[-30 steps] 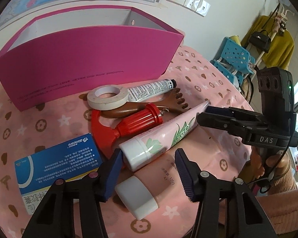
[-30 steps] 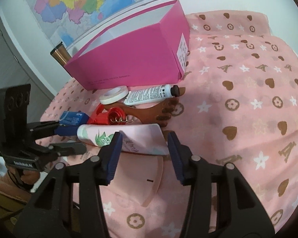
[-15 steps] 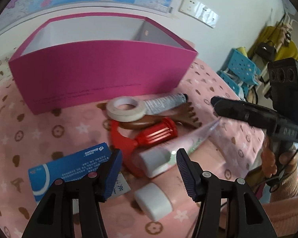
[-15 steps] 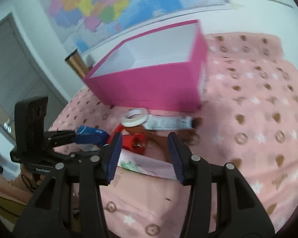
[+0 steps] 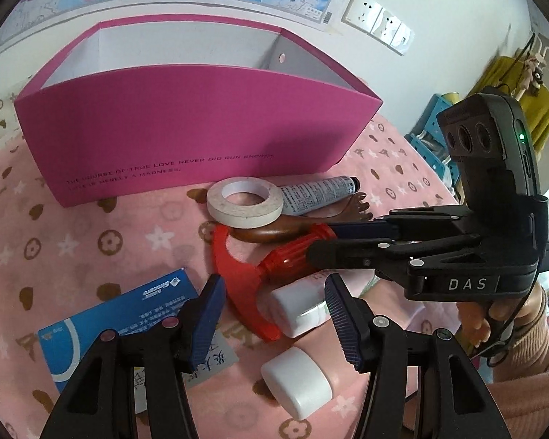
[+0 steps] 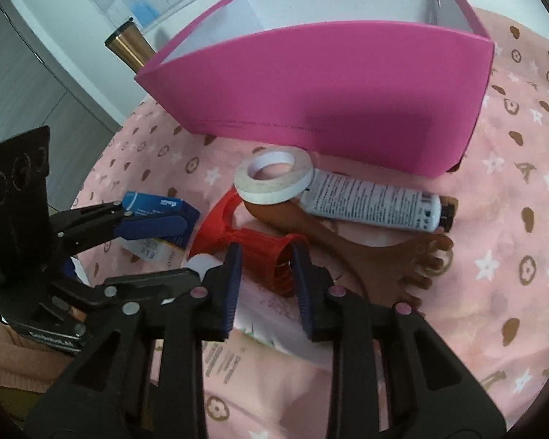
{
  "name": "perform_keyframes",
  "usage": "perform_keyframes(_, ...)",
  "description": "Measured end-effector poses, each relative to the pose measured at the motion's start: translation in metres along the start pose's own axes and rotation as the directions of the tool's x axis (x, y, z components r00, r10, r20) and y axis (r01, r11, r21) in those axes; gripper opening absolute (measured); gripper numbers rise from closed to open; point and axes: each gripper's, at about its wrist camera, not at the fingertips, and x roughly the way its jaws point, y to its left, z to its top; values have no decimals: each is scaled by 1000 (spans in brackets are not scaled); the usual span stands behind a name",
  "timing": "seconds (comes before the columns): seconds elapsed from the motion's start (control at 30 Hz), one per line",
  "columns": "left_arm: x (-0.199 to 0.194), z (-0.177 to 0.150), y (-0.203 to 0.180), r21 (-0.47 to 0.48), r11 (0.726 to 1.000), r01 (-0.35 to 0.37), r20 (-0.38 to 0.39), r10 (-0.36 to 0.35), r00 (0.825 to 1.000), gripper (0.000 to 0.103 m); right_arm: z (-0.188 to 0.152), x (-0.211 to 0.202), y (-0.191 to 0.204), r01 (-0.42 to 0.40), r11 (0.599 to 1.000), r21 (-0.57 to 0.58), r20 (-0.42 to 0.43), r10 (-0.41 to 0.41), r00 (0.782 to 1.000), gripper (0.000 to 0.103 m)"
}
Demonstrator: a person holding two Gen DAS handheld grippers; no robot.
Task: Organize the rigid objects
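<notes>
both claws stood with jaws apart, gripping nothing: the left claw (image 5: 274,314) hung over the white-capped tube (image 5: 300,307) and red corkscrew (image 5: 245,274), while the right claw (image 6: 267,285) sat narrower, just before the corkscrew's ribbed end (image 6: 270,256). tape roll (image 6: 274,175), wooden scratcher (image 6: 365,252) and blue box (image 5: 124,314) lay before the pink box (image 5: 186,128) on the bench (image 5: 73,234).

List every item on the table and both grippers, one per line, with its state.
pink box: upright, open-topped, nothing visible inside
tape roll: flat, resting on wooden massager
white tube: lying, capped
red tool: lying
floral tube: lying, capped
blue carton: lying flat
left gripper: open
right gripper: open, fingers either side of the red tool
</notes>
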Motion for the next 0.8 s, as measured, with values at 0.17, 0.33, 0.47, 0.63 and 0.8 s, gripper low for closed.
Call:
perform_keyframes(0.17, 1, 1, 3, -23, 1000, 9, -3, -9, 1000, 59, -4, -1, 0, -12, 1000, 5, 21, 12, 1000, 18)
perform_keyframes(0.33, -1, 1, 11, -47, 999, 24, 2, -24, 1000, 64, -6, -18, -3, -30, 999, 16, 88, 28, 996, 11)
perform_keyframes(0.47, 1, 2, 11, -48, 998, 34, -7, -34, 999, 66, -8, -30, -6, -57, 998, 32, 130, 52, 990, 11)
perform_keyframes(0.63, 0, 6, 6, -32, 997, 68, -4, -68, 998, 63, -6, -42, -4, -75, 997, 30, 173, 69, 982, 10)
perform_keyframes(0.8, -14, 15, -3, 12, 996, 88, 41, -88, 995, 55, 0, -54, 3, -87, 996, 4, 209, 84, 974, 6)
